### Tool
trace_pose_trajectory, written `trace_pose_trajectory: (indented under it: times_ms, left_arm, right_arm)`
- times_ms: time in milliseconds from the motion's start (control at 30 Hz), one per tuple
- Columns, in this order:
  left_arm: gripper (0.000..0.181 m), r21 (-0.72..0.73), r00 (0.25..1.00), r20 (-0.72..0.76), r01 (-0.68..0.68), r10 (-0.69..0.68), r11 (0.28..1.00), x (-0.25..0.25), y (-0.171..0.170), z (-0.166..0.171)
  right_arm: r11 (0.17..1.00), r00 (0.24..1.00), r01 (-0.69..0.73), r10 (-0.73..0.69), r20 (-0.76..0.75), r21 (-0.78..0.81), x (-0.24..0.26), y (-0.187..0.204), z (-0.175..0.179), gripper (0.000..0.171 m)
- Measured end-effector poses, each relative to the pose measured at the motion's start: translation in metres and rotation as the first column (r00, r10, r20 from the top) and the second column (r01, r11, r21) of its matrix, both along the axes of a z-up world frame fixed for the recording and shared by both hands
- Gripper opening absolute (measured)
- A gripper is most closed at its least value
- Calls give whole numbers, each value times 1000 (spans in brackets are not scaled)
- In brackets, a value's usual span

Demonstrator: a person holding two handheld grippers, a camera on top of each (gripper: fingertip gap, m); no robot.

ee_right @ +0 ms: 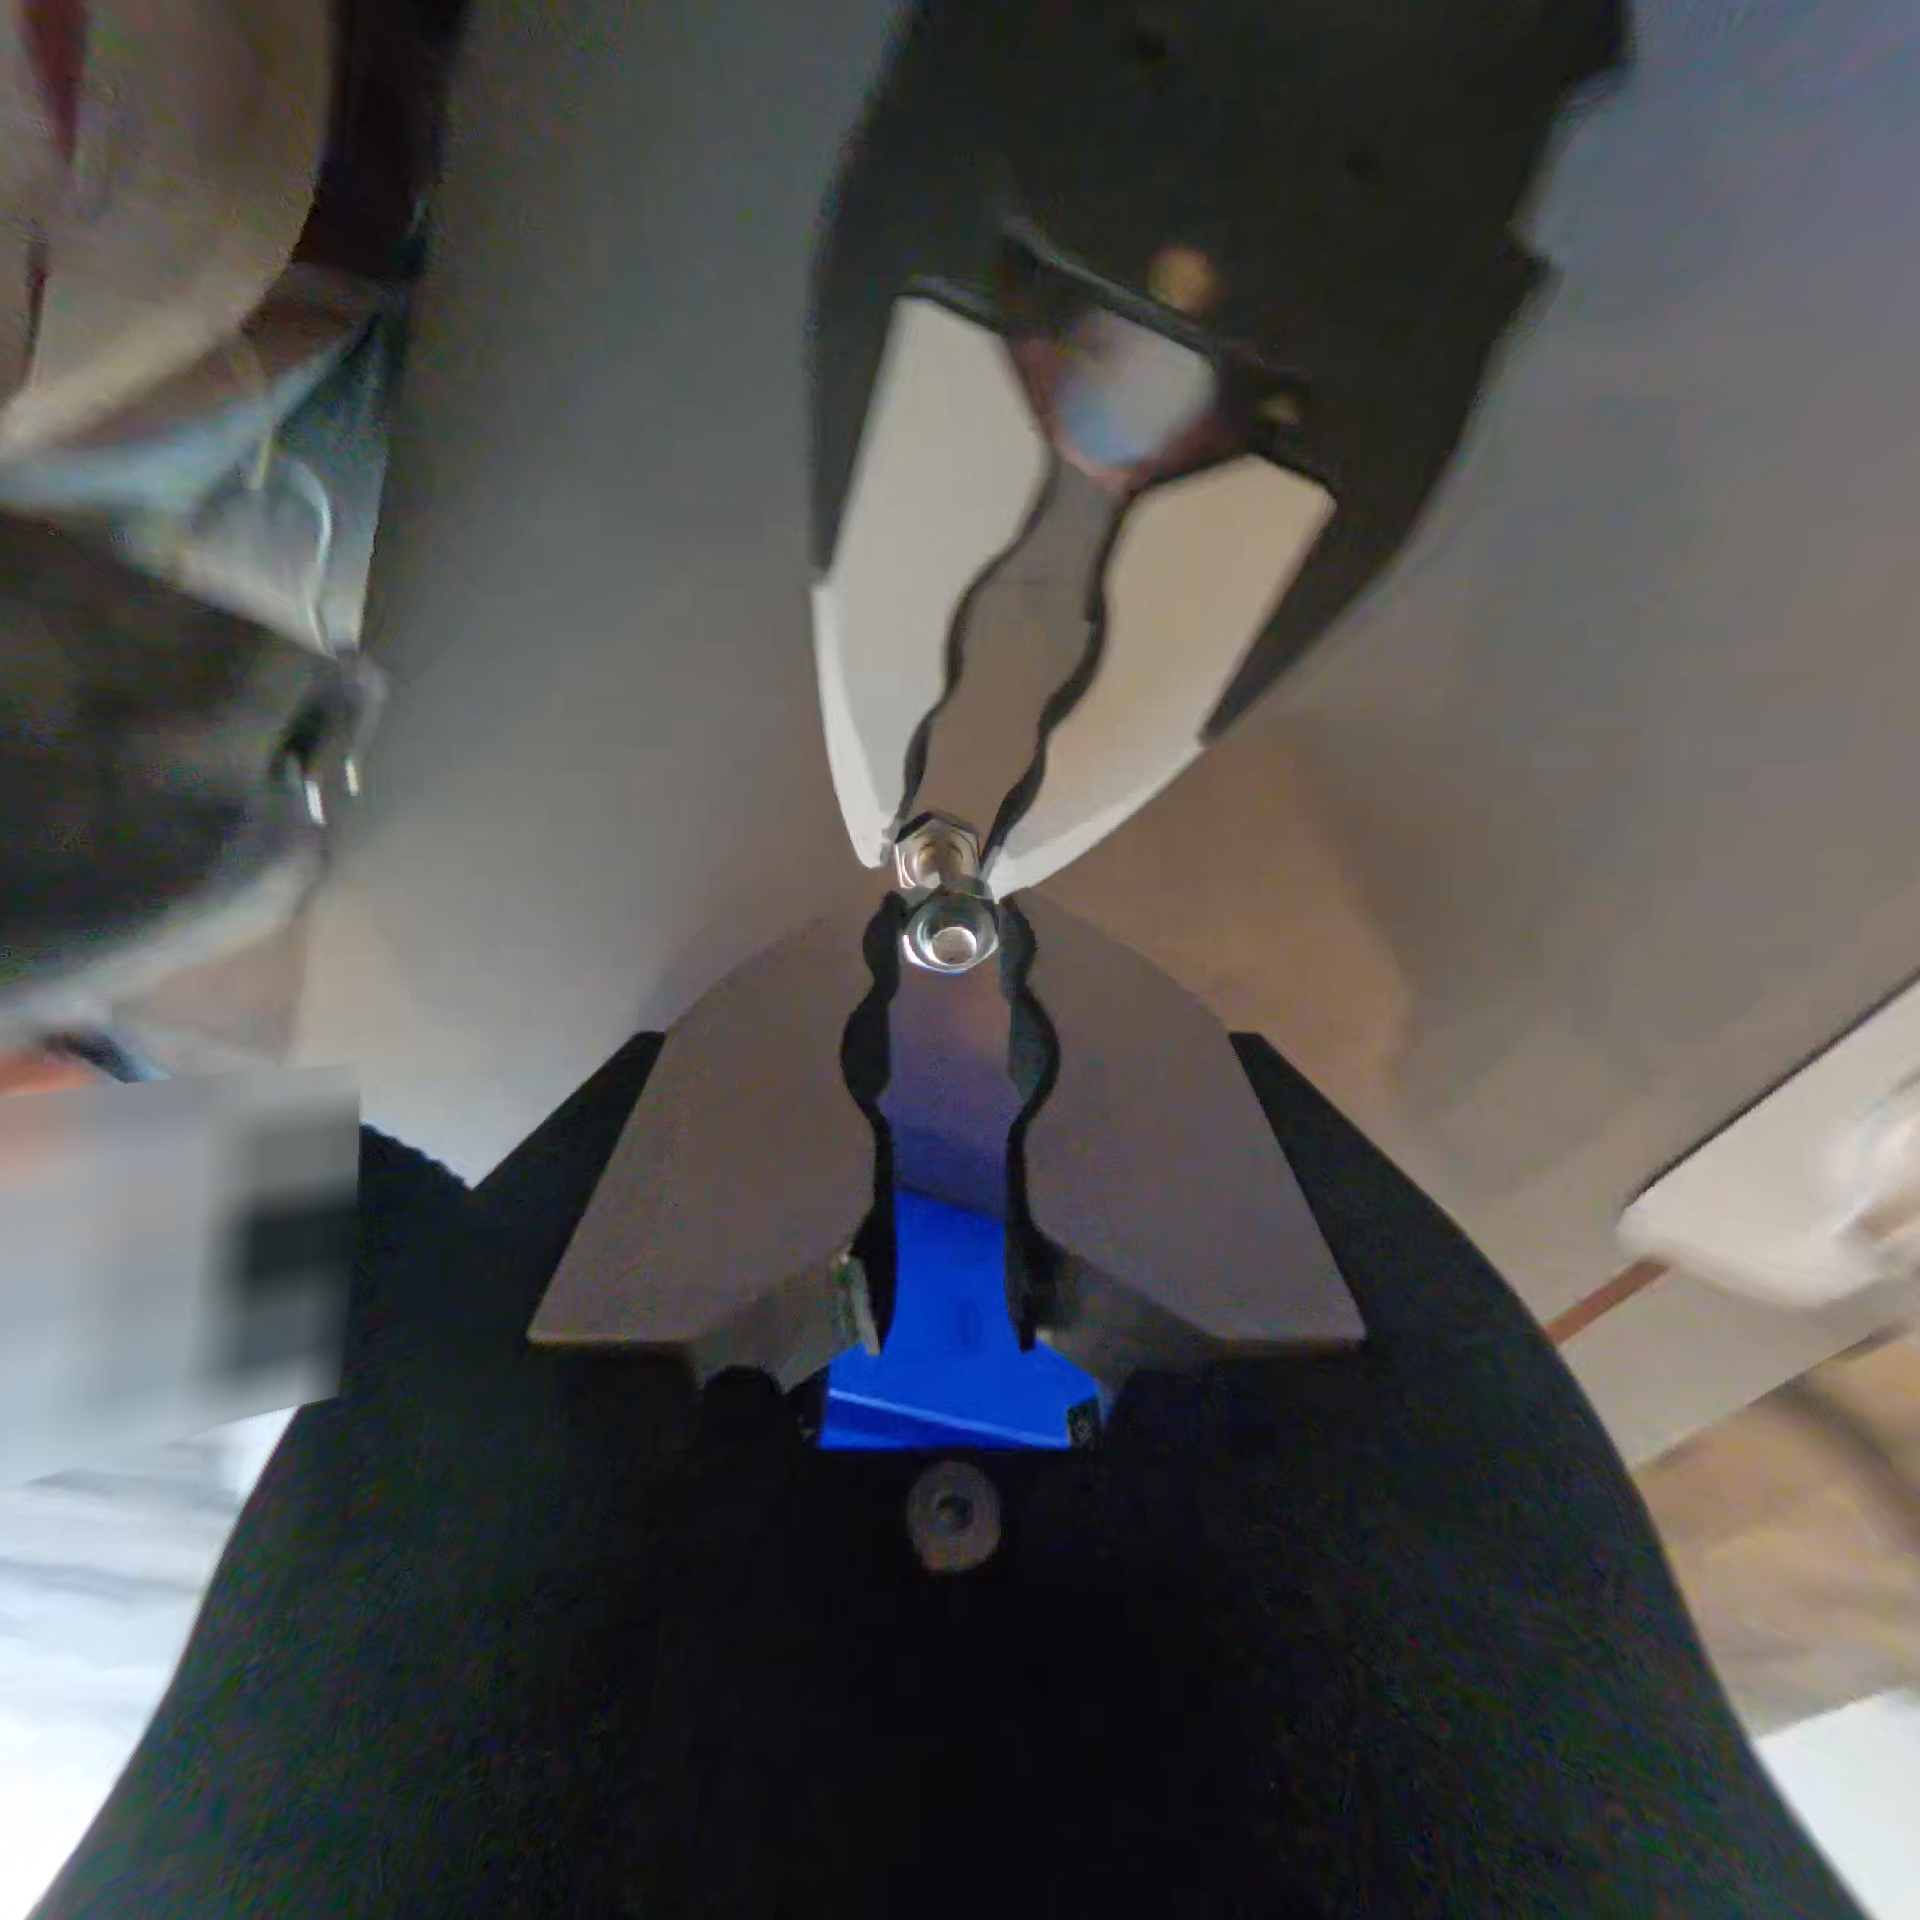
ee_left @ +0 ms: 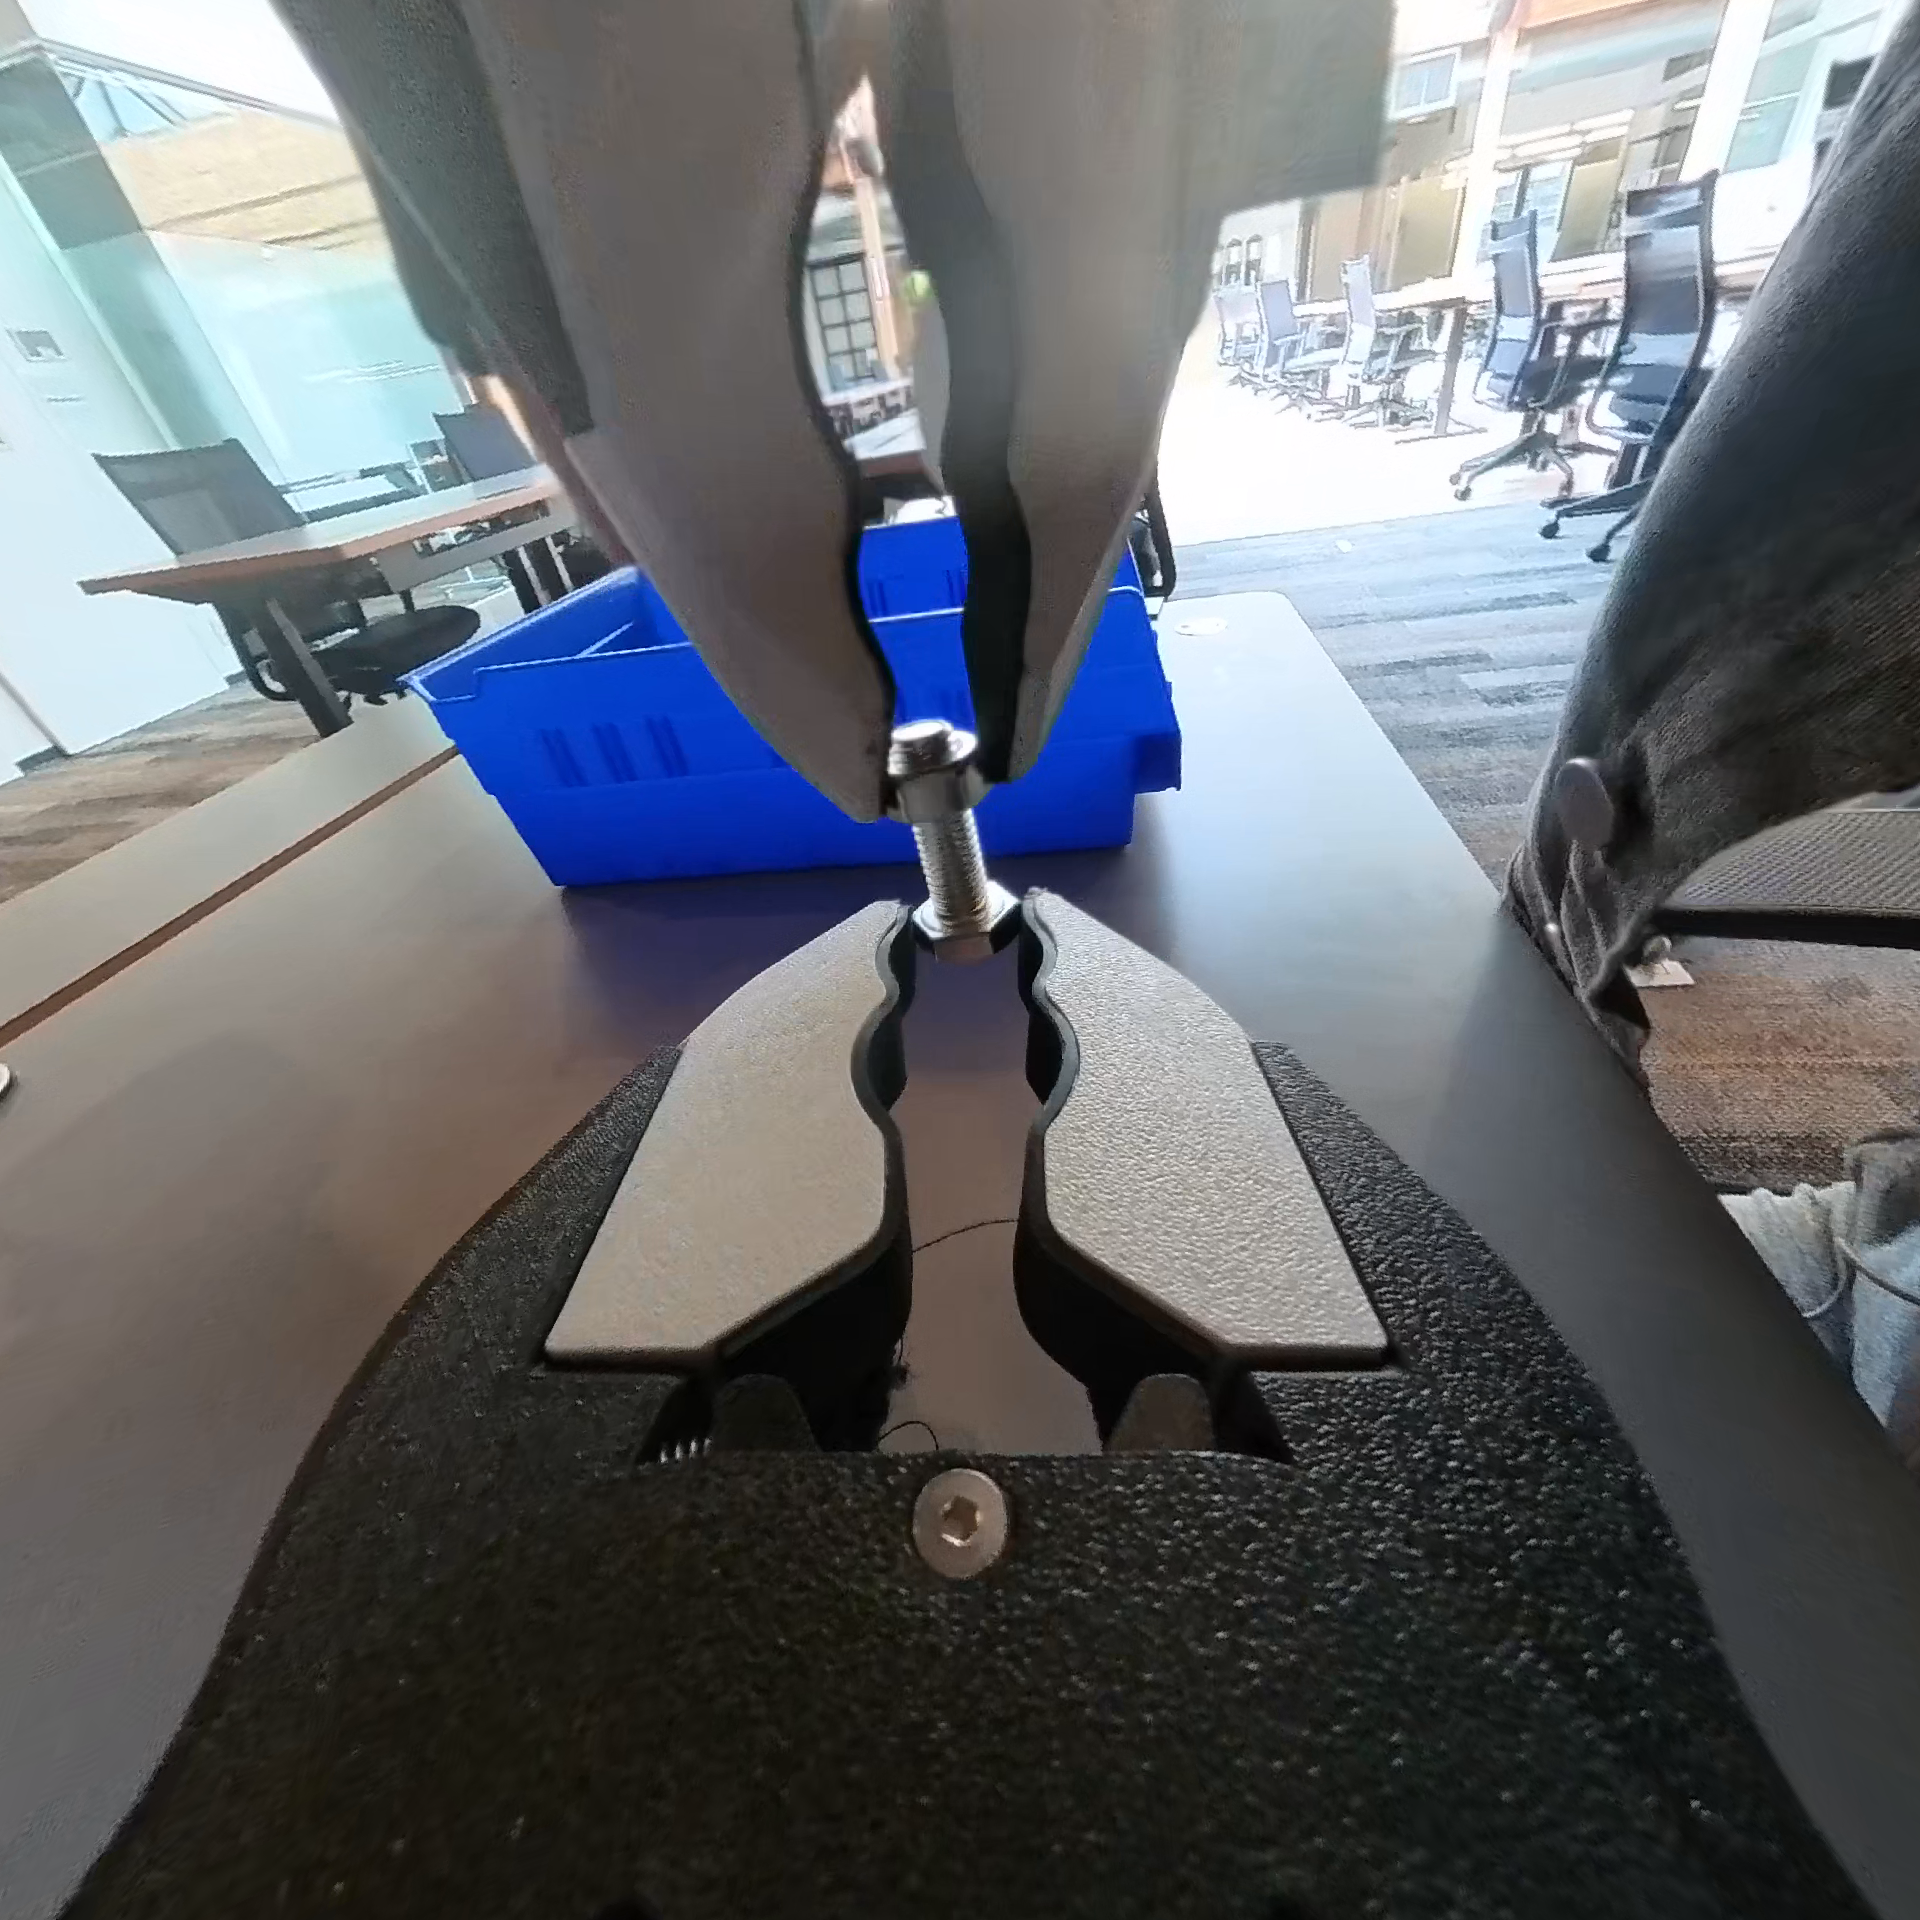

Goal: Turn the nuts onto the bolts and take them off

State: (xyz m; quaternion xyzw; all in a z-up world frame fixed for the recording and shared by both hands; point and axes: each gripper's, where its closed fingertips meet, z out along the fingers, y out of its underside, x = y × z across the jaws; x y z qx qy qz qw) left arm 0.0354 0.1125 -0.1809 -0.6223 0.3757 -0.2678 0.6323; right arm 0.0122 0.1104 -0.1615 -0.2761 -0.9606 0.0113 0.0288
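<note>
A silver bolt [ee_left: 948,862] stands upright above the dark table, held between both grippers. My left gripper [ee_left: 961,925] is shut on a silver hex nut [ee_left: 961,938] that sits on the bolt's lower threaded end. My right gripper [ee_left: 935,777] comes down from above and is shut on the bolt's head [ee_left: 932,750]. In the right wrist view my right gripper [ee_right: 948,930] holds the bolt head [ee_right: 948,943] end-on. Just beyond it the left gripper [ee_right: 935,850] pinches the nut [ee_right: 923,847]. That view is blurred.
A blue plastic bin [ee_left: 644,758] stands on the dark table [ee_left: 312,1039] right behind the grippers; it also shows between my right fingers [ee_right: 956,1351]. A person's dark clothing [ee_left: 1766,623] is at the table's right edge. Desks and office chairs [ee_left: 1621,343] stand farther back.
</note>
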Motion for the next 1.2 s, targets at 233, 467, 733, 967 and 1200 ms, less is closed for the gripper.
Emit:
trace_pose_trajectory:
  times_ms: [233,467,733,967,1200]
  left_arm:
    - [19,10,1000,-7,16,-16,1000,6,-4,0]
    - [18,6,999,-4,49,-49,999,8,-7,0]
    - [19,2,998,9,56,-56,998,7,-7,1]
    - [19,7,998,6,56,-56,998,8,-6,1]
    - [19,5,1000,6,19,-19,1000,2,-2,1]
  right_arm:
    - [825,828,560,-556,73,-73,8,-10,-2,30]
    - [913,906,-400,407,-117,77,2,-8,21,37]
    - [805,810,-581,586,-12,117,3,-2,8,44]
    - [843,843,-536,537,-18,48,5,-4,3,17]
    - [993,993,117,-117,22,13,3,0,1,17]
